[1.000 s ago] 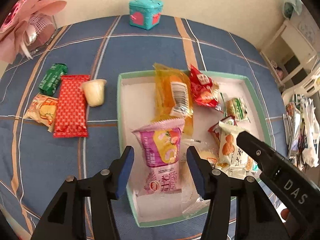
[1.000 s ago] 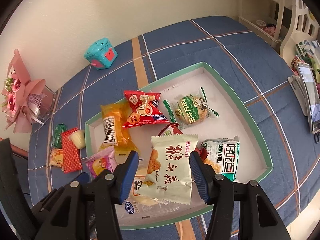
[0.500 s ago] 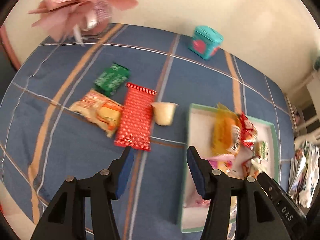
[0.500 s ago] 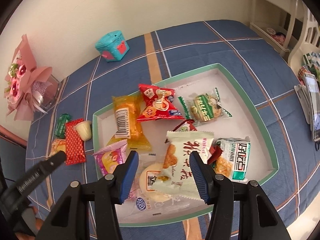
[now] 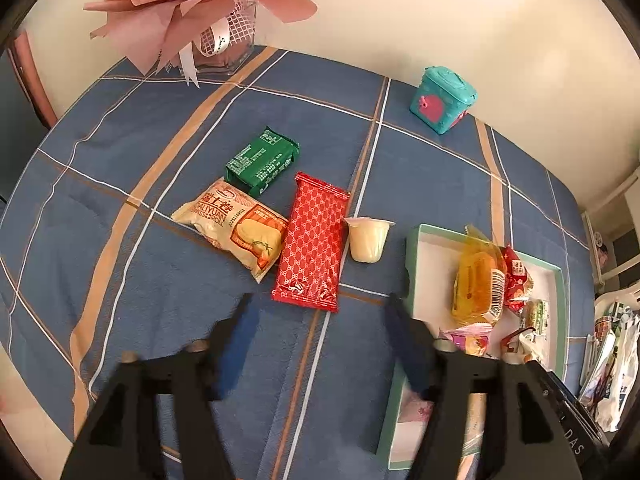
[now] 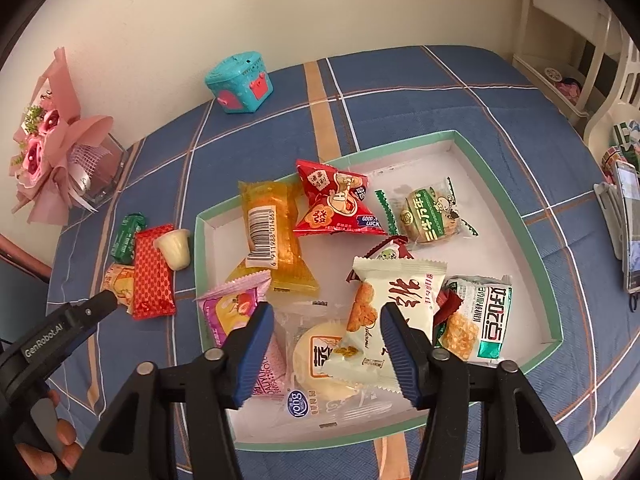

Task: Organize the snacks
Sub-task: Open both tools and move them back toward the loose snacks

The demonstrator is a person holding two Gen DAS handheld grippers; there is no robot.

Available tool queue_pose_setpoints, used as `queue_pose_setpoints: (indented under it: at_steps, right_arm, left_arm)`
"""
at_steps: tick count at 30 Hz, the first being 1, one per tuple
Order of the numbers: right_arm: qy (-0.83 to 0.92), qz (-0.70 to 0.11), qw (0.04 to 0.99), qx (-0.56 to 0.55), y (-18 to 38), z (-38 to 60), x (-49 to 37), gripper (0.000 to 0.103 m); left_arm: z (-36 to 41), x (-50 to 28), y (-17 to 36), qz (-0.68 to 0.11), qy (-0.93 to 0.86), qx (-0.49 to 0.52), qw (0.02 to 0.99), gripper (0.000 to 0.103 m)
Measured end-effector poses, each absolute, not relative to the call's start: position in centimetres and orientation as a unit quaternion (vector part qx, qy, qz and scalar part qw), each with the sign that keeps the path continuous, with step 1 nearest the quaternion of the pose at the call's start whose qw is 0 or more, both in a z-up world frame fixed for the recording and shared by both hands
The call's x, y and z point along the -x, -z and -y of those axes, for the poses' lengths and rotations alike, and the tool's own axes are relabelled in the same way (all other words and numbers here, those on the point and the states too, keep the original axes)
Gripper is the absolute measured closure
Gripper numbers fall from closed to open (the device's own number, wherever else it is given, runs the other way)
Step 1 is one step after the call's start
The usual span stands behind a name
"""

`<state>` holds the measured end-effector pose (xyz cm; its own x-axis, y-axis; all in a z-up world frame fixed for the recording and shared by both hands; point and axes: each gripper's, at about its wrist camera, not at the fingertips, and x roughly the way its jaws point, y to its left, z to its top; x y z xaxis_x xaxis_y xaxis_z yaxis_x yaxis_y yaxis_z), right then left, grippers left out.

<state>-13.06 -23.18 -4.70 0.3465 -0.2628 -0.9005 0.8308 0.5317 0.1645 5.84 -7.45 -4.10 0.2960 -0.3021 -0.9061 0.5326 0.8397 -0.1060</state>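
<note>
A red patterned packet [image 5: 314, 242] is seen lying flat beside the tray [image 5: 412, 240]; both grippers' jaws are held wide, apparently empty.

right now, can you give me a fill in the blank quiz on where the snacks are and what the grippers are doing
1. The red pack lies between the swiss roll and the ____.
2. The orange pack lies inside the ____.
3. The left gripper is open and holds ____.
4. The teal box stands near the ____.

Missing words: jelly cup; tray; nothing; wall
</note>
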Motion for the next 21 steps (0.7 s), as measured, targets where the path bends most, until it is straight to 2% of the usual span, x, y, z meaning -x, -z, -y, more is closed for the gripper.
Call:
queue_pose_setpoints:
  at_steps: [2, 9, 11, 12, 21]
  right_arm:
    - [0.364, -0.449, 0.753, -0.314, 4.93, 23.15, 12.90, 0.025]
    - [0.363, -0.460, 0.752, -0.301, 5.52, 22.99, 12.59, 0.009]
    - [0.363, -0.461, 0.753, -0.298, 5.57, 22.94, 12.53, 0.003]
    - [0.363, -0.461, 0.754, -0.296, 5.57, 22.92, 12.51, 0.003]
    - [0.355, -0.459, 0.759, -0.294, 5.60, 22.91, 12.42, 0.000]
  left_arm:
    - [7.42, -6.00, 4.18, -0.532, 0.257, -0.111, 0.799, 0.023]
    - [7.33, -6.12, 4.61, -0.527, 0.244, -0.125, 0.804, 0.019]
    - [7.35, -6.11, 4.67, -0.524, 0.242, -0.130, 0.806, 0.013]
    - [7.36, -6.08, 4.66, -0.521, 0.240, -0.133, 0.808, 0.010]
    - [7.14, -6.22, 4.65, -0.501, 0.228, -0.149, 0.821, 0.009]
